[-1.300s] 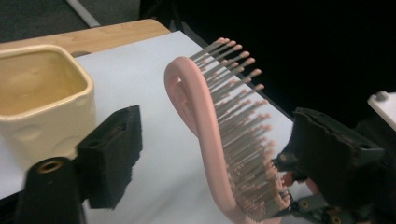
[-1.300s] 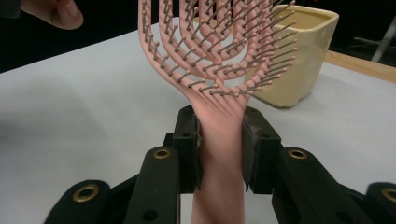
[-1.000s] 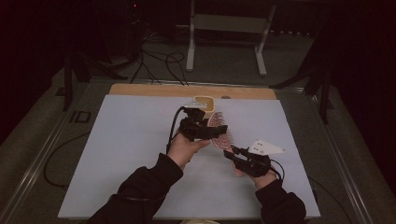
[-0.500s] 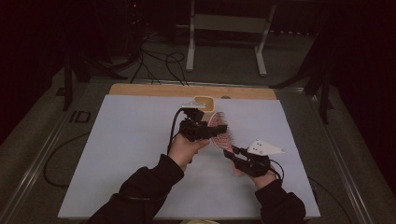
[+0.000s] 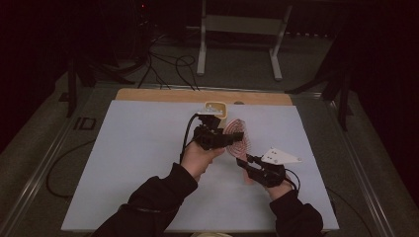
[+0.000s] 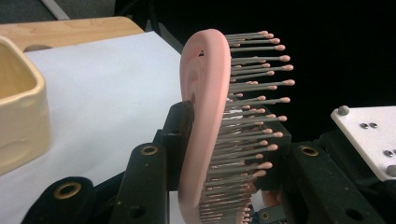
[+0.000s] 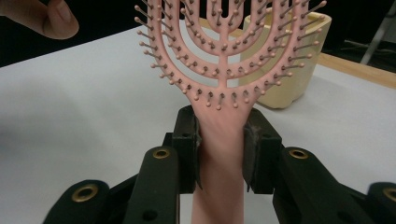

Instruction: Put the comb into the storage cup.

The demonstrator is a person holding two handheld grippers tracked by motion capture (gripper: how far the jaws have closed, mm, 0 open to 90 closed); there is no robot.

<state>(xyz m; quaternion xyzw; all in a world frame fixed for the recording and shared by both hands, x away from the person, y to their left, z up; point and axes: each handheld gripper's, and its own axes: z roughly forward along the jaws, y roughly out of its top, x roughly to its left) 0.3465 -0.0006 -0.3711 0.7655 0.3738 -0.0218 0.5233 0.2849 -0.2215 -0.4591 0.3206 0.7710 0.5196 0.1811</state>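
Note:
A pink vented hairbrush [image 5: 238,139] is held up over the white table sheet between both hands. My right gripper [image 7: 222,140] is shut on its handle [image 7: 219,158], and the bristled head [image 7: 229,46] rises above the jaws. My left gripper [image 6: 227,140] grips the head [image 6: 205,93] edge-on, one pad on the smooth back and the other against the bristles. Its jaws have just been closing with the brush between them. In the high view the left gripper [image 5: 225,139] reaches in from the left and the right gripper [image 5: 247,165] from below.
A cream square cup [image 5: 216,107] stands just behind the brush near the wooden strip [image 5: 173,95] at the table's far edge; it also shows as the cup [image 7: 289,70] and the cup [image 6: 18,102]. The white sheet [image 5: 138,163] spreads to the left. Cables and a metal stand lie on the floor beyond.
The left gripper's jaws have closed onto the brush head. Both hands have stayed almost where they were, and the right gripper keeps its hold on the handle.

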